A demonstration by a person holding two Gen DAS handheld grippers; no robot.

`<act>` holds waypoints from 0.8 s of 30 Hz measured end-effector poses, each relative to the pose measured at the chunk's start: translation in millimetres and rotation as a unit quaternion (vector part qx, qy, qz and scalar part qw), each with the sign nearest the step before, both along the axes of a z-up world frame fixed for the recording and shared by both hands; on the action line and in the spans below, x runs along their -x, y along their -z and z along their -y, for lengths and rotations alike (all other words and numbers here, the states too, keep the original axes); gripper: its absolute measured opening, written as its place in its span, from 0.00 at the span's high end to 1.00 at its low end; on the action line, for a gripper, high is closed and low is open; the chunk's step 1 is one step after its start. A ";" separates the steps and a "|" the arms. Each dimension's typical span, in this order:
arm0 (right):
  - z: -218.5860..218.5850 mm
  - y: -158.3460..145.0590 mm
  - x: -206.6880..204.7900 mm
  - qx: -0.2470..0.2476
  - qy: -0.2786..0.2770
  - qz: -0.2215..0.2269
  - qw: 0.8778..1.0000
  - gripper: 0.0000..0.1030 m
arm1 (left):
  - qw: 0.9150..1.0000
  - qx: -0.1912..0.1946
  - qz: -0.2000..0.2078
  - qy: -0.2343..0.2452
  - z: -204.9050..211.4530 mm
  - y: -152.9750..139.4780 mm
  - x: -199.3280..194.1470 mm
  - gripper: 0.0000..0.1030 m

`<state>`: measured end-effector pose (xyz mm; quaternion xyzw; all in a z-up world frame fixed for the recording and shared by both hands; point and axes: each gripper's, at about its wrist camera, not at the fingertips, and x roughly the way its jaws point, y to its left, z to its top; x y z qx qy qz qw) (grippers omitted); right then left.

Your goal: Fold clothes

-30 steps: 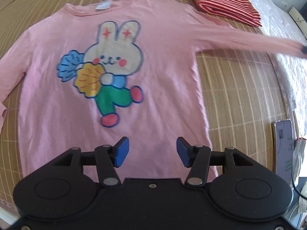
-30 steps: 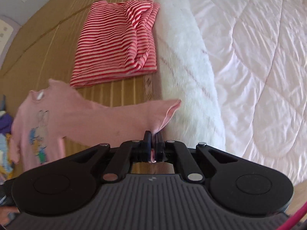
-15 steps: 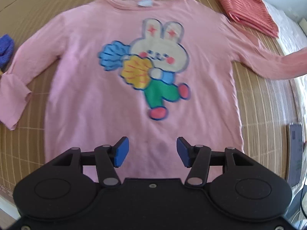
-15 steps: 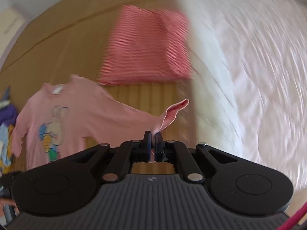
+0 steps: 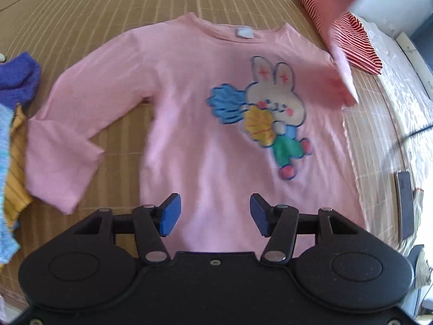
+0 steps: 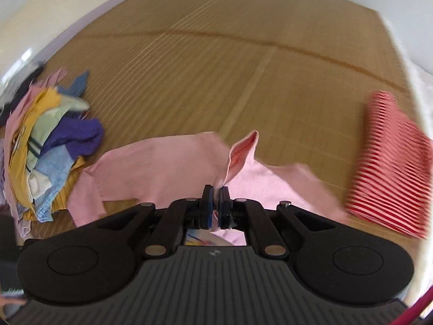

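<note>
A pink long-sleeved shirt (image 5: 194, 113) with a cartoon rabbit print (image 5: 273, 100) lies face up on the woven mat. My left gripper (image 5: 212, 214) hovers open over its bottom hem, nothing between the blue pads. My right gripper (image 6: 215, 205) is shut on the cuff of the shirt's right sleeve (image 6: 242, 151), which it holds raised above the shirt body (image 6: 162, 168). In the left wrist view that lifted sleeve (image 5: 338, 62) hangs blurred at the upper right, over the shoulder. The left sleeve (image 5: 70, 146) lies bent on the mat.
A folded red-and-white striped garment (image 6: 392, 168) (image 5: 354, 46) lies to the right of the shirt. A heap of mixed clothes (image 6: 46, 146) (image 5: 13, 135) sits at the left. A phone (image 5: 404, 200) lies near the mat's right edge, beside a white quilt (image 5: 406, 103).
The right gripper has swung the held sleeve from out over the white quilt back above the shirt. The left gripper has shifted left along the hem, still open.
</note>
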<state>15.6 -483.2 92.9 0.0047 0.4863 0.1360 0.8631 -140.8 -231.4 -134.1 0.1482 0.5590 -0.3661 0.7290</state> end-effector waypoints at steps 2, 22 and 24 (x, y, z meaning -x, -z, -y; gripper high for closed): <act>-39.3 21.8 -15.1 0.009 -0.009 -0.009 1.000 0.96 | 1.000 0.002 -0.002 0.008 -16.5 1.5 -9.4 0.43; -77.2 91.7 -3.3 0.056 0.028 -0.125 0.990 0.56 | 0.998 0.026 -0.021 -0.062 -84.2 23.2 -78.0 0.40; -67.5 88.8 4.8 0.051 0.037 -0.129 0.990 0.55 | 0.995 0.028 -0.011 -0.094 -87.9 23.3 -85.2 0.35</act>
